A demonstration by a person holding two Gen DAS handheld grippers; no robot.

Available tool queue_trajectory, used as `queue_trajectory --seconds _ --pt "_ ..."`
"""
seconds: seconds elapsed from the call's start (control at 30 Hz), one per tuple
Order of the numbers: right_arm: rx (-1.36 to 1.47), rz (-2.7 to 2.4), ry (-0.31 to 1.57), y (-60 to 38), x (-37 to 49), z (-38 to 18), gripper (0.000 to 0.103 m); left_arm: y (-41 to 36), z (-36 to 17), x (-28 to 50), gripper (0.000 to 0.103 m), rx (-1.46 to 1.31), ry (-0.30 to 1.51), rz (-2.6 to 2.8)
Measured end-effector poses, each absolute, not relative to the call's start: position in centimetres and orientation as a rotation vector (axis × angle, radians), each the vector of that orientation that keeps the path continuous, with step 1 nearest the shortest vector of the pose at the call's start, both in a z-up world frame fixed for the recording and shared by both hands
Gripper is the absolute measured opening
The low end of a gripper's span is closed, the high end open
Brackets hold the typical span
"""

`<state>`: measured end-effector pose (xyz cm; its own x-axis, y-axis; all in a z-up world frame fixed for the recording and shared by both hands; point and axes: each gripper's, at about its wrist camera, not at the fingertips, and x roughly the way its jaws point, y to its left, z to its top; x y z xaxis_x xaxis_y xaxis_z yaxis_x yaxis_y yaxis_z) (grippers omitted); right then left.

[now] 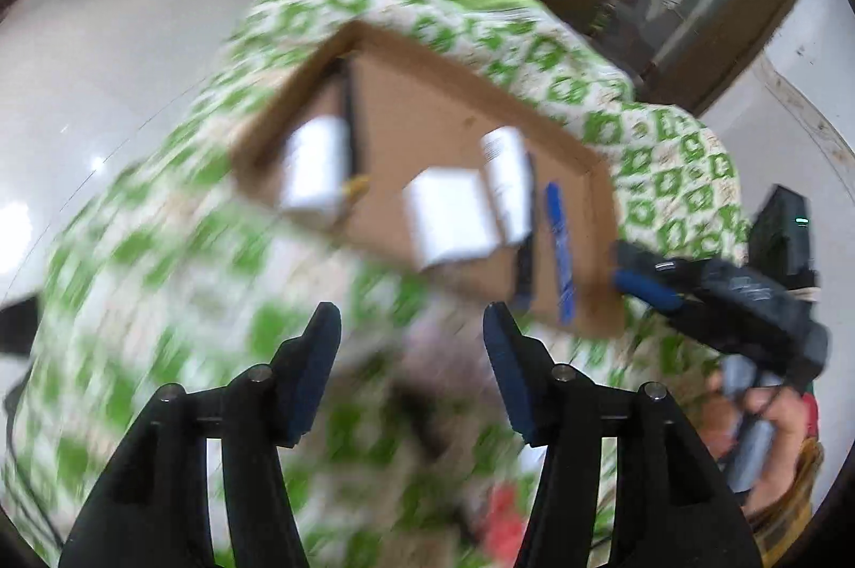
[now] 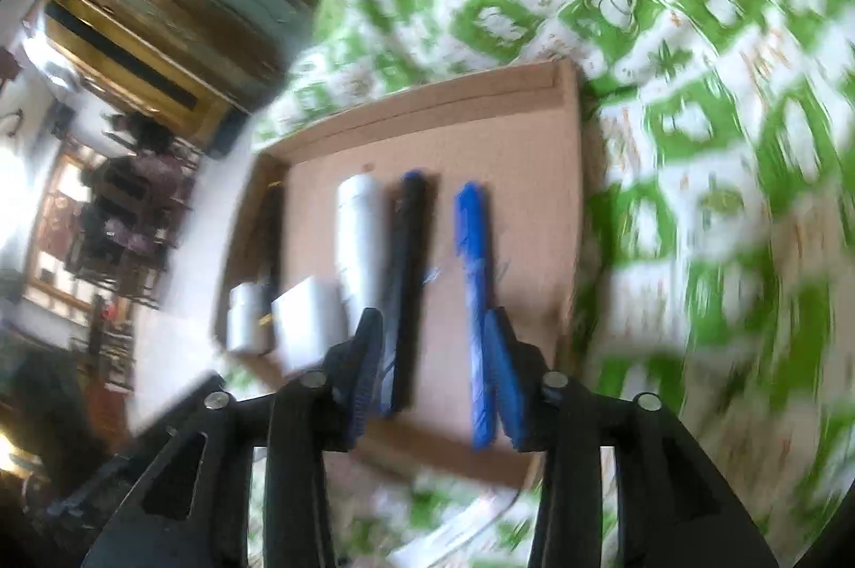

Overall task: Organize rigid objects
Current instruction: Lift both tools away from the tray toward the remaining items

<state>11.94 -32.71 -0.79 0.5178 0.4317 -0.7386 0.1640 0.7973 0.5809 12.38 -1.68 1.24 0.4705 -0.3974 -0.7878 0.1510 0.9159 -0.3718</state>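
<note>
Left gripper: black angular linkage arms, silver round pins at joints, dark blue pads on fingers. Right gripper: same black frame, silver pins, ribbed blue pads. Seen from left wrist: black housing, blue finger tip, grey handle in hand.
</note>
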Motion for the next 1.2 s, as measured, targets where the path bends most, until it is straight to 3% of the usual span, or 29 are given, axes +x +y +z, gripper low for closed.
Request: queue_trajectory --seconds 0.27,0.5,0.67,0.83,0.93,1.0,1.2 --pt "0.627 0.271 1.075 -29.2 3.7 -0.7 0.056 1.4 -0.1 8.3 0.054 -0.33 0.977 -0.255" --pt "0.601 0.261 1.158 -28.1 3.1 -2.2 0.056 -1.5 -0.9 7.4 0.054 -0.206 1.023 -0.295" --pt "0.568 0.335 1.279 -25.4 1.6 -3.9 0.048 -0.7 -1.8 7.9 0.054 -0.237 1.063 -0.252" --pt "0.426 0.381 1.334 -22.4 1.2 -4.6 0.047 -0.1 -2.0 7.9 0.054 -0.264 1.072 -0.236" --pt "0.316 0.368 1.381 -21.1 0.9 -5.5 0.032 -0.6 -2.3 7.9 0.054 -0.24 1.089 -0.235" --pt "0.294 0.372 1.368 -20.7 0.9 -5.3 0.027 -1.0 -2.3 7.9 0.054 -0.222 1.097 -0.245" --pt "0.379 0.268 1.259 -24.1 1.3 -3.4 0.026 -2.7 -2.3 8.2 0.054 -0.165 1.134 -0.276"
